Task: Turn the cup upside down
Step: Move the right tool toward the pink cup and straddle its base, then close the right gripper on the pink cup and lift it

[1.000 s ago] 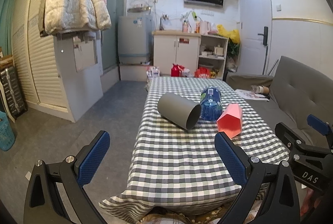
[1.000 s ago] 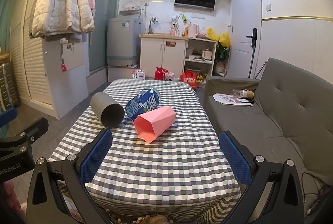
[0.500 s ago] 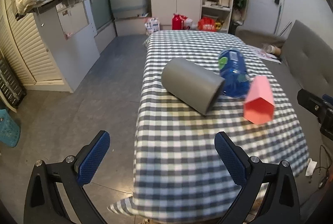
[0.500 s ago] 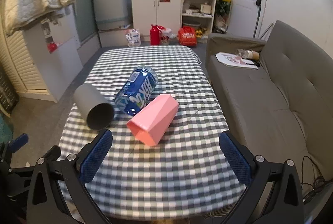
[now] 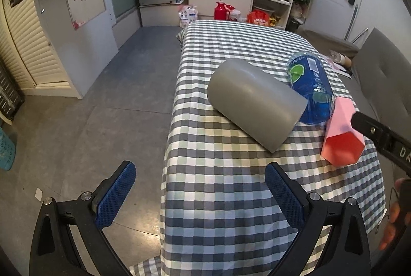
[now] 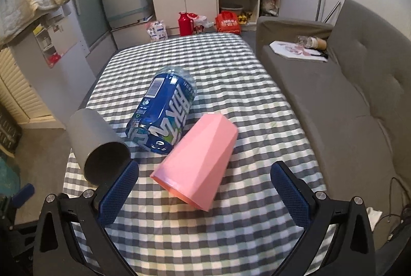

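Right wrist view puts the pink cup on its side just ahead of the wide-spread right gripper, mouth toward it, touching the bottle; left gripper, also wide, sits farther off.

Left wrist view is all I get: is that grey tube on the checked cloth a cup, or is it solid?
Observer: A cup. From the right wrist view, the grey cup lies on its side, and its dark, hollow mouth faces that camera.
Operator: And the black thing next to the pink one?
Observer: That is the right gripper. Its jaws are wide open and hold nothing, and the pink cup lies on its side just ahead, between them.
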The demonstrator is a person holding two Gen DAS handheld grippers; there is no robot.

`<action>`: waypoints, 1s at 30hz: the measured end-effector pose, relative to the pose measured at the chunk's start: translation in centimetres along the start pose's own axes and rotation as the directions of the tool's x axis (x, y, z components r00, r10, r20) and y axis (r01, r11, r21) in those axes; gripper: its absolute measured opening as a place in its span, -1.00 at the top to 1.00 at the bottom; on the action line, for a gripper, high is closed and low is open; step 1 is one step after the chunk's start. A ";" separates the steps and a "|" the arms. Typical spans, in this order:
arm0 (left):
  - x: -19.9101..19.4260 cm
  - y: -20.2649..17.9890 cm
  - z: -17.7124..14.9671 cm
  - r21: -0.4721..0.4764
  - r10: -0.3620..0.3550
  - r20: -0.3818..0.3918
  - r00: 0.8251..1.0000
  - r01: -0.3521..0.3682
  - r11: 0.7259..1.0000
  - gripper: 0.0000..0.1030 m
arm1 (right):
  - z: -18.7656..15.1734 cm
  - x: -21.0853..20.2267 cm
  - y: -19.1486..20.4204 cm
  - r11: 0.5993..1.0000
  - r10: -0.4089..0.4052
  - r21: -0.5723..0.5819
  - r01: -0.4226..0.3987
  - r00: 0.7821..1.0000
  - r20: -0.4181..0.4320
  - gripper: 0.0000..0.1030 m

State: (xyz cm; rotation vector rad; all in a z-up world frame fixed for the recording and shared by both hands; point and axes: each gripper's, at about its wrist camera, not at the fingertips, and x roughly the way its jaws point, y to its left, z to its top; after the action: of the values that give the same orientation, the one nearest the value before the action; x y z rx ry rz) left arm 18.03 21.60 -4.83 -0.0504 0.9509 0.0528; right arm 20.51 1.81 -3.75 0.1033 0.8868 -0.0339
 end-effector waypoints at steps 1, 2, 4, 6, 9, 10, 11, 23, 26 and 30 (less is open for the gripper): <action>0.1 0.2 0.0 -0.002 -0.002 0.000 1.000 0.002 1.000 -1.00 | 0.3 0.3 0.0 1.000 0.009 0.007 -0.009 1.000 0.000 -0.99; 0.3 0.3 0.0 -0.006 -0.005 -0.001 1.000 0.005 1.000 -1.00 | 0.4 0.7 0.1 1.000 0.003 0.009 -0.003 1.000 -0.003 -0.99; 0.4 0.7 0.1 -0.017 -0.012 -0.004 1.000 0.012 1.000 -1.00 | 0.6 1.6 0.6 1.000 -0.012 -0.002 0.012 1.000 -0.013 -0.99; 0.7 0.9 0.3 -0.019 -0.016 -0.009 1.000 0.016 1.000 -1.00 | 0.6 2.4 0.9 1.000 -0.027 -0.015 0.027 0.999 -0.026 -0.99; 1.0 1.2 0.5 -0.017 -0.013 -0.012 1.000 0.013 1.000 -1.00 | 0.3 3.9 0.8 1.000 -0.018 -0.011 0.017 0.998 -0.057 -0.90; 0.9 1.2 0.5 -0.019 -0.012 -0.012 1.000 0.012 1.000 -1.00 | 0.2 4.2 0.8 1.000 -0.011 -0.009 0.011 0.998 -0.068 -0.75; 0.9 1.2 0.5 -0.020 -0.013 -0.009 1.000 0.013 1.000 -1.00 | 0.0 4.5 0.7 1.000 0.000 -0.007 -0.001 0.997 -0.082 -0.67; -0.7 1.5 -0.5 -0.024 0.004 0.001 1.000 -0.004 1.000 -1.00 | -2.9 2.1 0.7 0.996 0.065 -0.052 -0.072 0.990 -0.127 -0.46; -1.7 1.5 -1.1 -0.028 0.003 0.006 1.000 -0.003 1.000 -1.00 | -4.7 0.6 1.4 0.991 0.096 -0.082 -0.109 0.984 -0.149 -0.46; -3.0 1.6 -2.0 -0.021 0.013 0.011 1.000 -0.013 1.000 -1.00 | -7.1 -1.6 2.8 0.974 0.124 -0.172 -0.151 0.980 -0.155 -0.45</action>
State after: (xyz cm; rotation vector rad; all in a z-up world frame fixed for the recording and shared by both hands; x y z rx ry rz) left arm 14.54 22.95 -3.57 -0.0636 0.9394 0.0750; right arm 14.22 5.28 -6.78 -0.0048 1.0200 0.1869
